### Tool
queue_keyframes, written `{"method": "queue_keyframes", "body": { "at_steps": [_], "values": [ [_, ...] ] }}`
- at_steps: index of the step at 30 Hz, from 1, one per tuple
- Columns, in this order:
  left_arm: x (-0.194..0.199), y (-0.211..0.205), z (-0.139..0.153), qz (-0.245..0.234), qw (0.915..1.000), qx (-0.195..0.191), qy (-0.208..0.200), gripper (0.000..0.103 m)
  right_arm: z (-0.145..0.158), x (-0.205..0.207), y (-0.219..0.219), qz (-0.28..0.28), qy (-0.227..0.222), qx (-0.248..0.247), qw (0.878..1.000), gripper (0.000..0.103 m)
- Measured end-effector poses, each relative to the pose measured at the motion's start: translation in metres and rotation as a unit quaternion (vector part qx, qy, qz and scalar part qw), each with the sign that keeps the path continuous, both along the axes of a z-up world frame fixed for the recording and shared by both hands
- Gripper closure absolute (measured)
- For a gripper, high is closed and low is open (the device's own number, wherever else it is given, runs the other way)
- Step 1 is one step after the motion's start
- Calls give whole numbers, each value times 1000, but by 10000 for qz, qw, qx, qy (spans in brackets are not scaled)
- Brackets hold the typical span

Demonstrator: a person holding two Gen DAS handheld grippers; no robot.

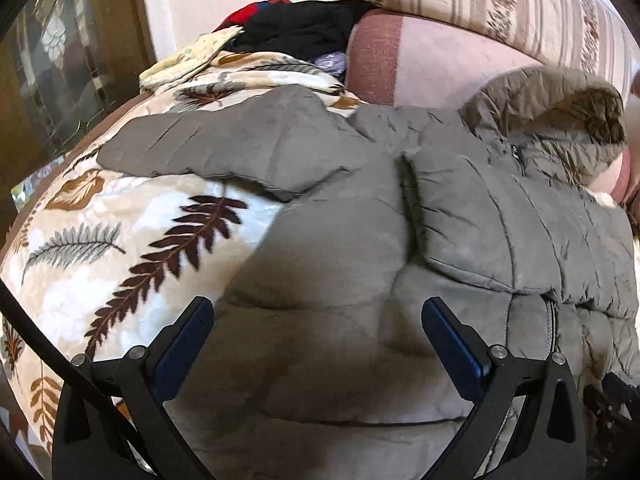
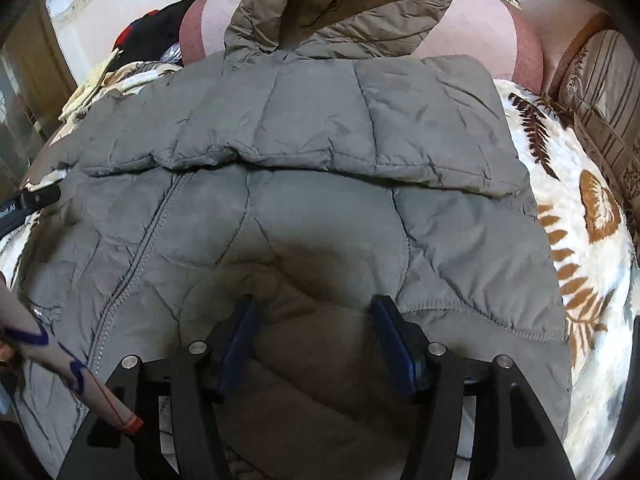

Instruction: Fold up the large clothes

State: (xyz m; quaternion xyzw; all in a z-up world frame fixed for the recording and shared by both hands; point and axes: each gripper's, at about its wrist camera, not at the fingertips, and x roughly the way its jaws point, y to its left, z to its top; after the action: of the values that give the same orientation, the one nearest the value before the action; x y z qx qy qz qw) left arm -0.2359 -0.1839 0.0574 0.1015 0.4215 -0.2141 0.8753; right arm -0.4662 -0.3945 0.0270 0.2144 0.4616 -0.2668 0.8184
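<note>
Both claws spread: left gripper [image 1: 318,344] over jacket [image 1: 340,240] body, nothing pinched. Right gripper [image 2: 316,332] straddles hem bulge, we judge pre-grab. Jacket flat on leaf blanket [image 1: 120,240] (sleeve [image 2: 320,128] already folded across).

Soft daylight fills both views, brightest on the pale leaf-print blanket [image 1: 132,248], which glares white in patches. Each gripper throws a dark shadow on the grey jacket [image 2: 320,208] just ahead of its fingers [image 1: 188,344]. Fisheye bending curves every edge — corners go black — and mild blur softens the fabric.
</note>
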Motion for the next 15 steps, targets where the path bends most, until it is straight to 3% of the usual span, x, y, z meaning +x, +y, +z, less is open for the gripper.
{"method": "queue_keyframes", "body": {
  "at_steps": [4, 7, 15],
  "values": [
    [14, 23, 10, 239, 9995, -127, -139, 0, 11, -4, 5, 89, -328, 28, 9994, 38],
    [33, 42, 16, 442, 9987, -128, -228, 0, 0, 5, 11, 264, -171, 126, 9994, 33],
    [113, 112, 27, 1250, 9897, -675, 184, 0, -6, 10, 13, 348, -75, 15, 9994, 29]
  ]
}}
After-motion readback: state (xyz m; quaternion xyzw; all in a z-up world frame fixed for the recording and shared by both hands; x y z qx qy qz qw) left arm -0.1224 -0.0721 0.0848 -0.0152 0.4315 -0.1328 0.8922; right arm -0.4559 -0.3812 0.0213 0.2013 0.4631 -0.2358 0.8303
